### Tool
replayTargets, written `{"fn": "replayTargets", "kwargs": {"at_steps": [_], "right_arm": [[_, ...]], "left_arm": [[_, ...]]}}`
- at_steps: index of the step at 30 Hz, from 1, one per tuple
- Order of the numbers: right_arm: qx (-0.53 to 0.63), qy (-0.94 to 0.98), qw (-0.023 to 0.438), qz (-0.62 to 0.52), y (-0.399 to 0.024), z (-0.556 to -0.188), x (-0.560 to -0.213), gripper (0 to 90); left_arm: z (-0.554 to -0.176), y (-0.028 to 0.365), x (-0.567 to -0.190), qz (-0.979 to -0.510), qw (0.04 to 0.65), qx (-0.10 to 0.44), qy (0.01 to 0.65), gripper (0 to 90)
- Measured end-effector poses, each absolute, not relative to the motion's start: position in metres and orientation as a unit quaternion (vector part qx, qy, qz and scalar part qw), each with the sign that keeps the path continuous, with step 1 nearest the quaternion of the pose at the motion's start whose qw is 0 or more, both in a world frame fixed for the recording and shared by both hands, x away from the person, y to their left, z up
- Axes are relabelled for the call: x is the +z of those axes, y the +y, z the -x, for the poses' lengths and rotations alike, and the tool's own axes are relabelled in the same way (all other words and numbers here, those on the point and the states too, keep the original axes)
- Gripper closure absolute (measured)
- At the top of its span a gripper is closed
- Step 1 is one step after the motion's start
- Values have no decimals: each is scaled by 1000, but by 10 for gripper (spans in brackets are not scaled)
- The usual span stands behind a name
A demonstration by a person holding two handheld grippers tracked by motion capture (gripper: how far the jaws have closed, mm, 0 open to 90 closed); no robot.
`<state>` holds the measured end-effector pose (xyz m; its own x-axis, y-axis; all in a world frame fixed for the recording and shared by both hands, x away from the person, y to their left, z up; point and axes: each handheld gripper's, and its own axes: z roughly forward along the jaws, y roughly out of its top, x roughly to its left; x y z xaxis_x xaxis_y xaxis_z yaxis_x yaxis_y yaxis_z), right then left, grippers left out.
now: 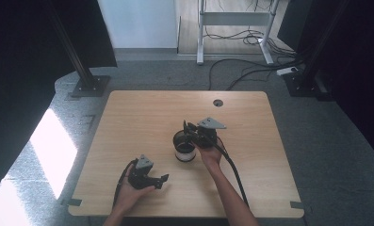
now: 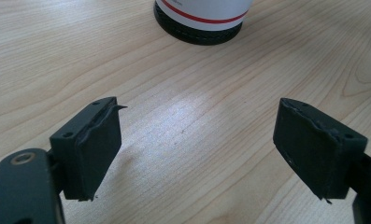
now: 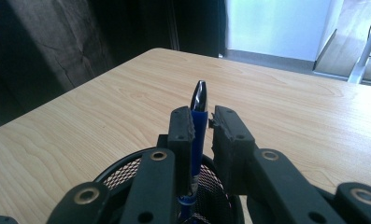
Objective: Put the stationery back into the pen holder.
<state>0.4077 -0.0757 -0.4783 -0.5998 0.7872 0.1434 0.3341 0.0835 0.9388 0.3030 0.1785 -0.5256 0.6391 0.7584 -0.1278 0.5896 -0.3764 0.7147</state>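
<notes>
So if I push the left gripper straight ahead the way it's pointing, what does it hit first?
Probably the holder, the white cup with a red band and black base. It stands ahead of the left gripper, with bare table between them. It sits slightly off the centreline, and the depth is hard to judge.

Left hand-held gripper (image 1: 164, 178): black body, grey 3-corner top plate, black cable.
Right hand-held gripper (image 1: 187, 127): same; round fasteners on jaw arms.
Pads (image 2: 99, 149): black, edges frayed.
Forearms: bare, no sleeves.
</notes>
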Motion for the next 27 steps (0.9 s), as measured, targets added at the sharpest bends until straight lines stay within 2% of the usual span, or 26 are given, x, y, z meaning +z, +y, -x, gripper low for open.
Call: {"fn": "replayTargets", "kwargs": {"at_steps": [5,10,14,27], "right_arm": [[549,707,208,-394,-77,-405,-478,686],[552,706,206,-392,-80,-402,-476,550],[558,707,205,-382,-84,-396,-475,477],[542,722,230,-364,-105,-371,-477,363]], "left_arm": [[-303,179,-526,-822,377,110,412,158],[-303,179,-526,-822,377,110,412,158],[-303,179,-526,-823,376,110,412,159],[-304,178,-528,-824,372,110,412,158]]}}
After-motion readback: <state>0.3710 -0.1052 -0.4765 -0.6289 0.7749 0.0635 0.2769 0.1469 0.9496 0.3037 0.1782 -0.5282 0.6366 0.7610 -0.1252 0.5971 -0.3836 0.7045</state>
